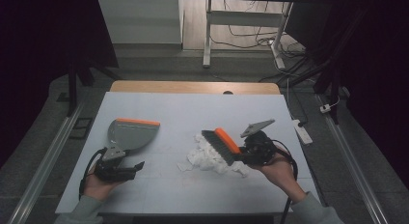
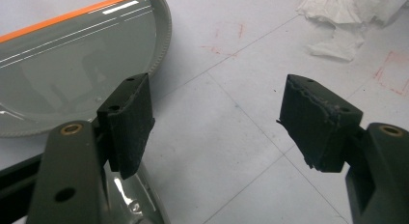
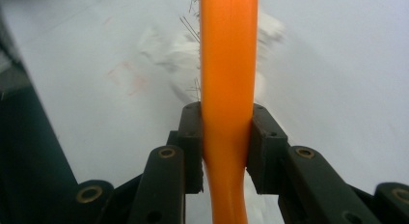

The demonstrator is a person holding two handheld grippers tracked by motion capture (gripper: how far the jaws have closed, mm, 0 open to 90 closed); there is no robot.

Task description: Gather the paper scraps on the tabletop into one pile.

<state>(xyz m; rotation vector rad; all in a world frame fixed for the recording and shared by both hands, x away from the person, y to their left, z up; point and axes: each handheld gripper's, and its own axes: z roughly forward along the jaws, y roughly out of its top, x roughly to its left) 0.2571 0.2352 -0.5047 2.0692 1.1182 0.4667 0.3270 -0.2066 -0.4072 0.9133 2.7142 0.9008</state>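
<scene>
- Nearest the high camera: two forearms entering from the bottom edge, each hand carrying a gripper over the white table (image 1: 159, 185).
- Left gripper (image 1: 139, 165): jaws spread wide with nothing between them; bare tabletop shows in the gap in the left gripper view.
- Dustpan (image 1: 129, 133): grey with an orange front lip, lying flat on the table beside the left gripper, its handle end next to one jaw.
- Right gripper (image 3: 225, 147): jaws clamped on the orange handle of the brush (image 3: 226, 64).
- Brush: held tilted, dark bristles (image 1: 215, 144) over the paper.
- Crumpled white paper (image 1: 205, 156): heaped at table centre, between dustpan and right hand.
</scene>
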